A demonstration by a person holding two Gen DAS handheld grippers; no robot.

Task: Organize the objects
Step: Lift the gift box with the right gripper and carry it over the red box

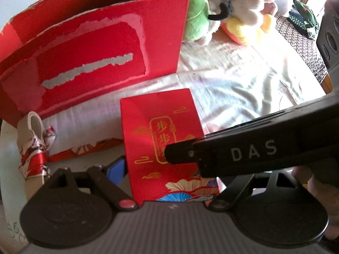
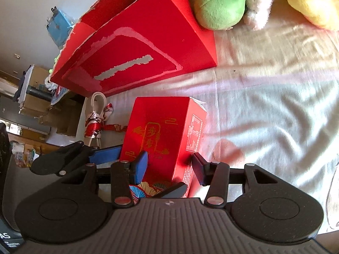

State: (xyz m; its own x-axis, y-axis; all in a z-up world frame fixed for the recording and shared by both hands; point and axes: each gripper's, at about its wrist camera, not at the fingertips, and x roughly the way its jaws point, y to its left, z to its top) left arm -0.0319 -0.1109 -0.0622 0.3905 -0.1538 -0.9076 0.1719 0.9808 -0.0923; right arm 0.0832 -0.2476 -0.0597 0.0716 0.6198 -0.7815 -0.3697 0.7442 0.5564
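A small red box with gold characters stands over the pale bed sheet, held from two sides. My left gripper spans its width. One blue pad lies against the box's left edge, and the other finger is hidden behind the right gripper's black body. In the right wrist view the same box sits in my right gripper, whose pads clamp it front to back. The left gripper's fingers show there on the box's left side and low on its right.
A big open red box with a torn label stands just behind. Plush toys, a green one and a white and yellow one, lie behind it to the right. A folded red-patterned umbrella lies at the bed's left edge.
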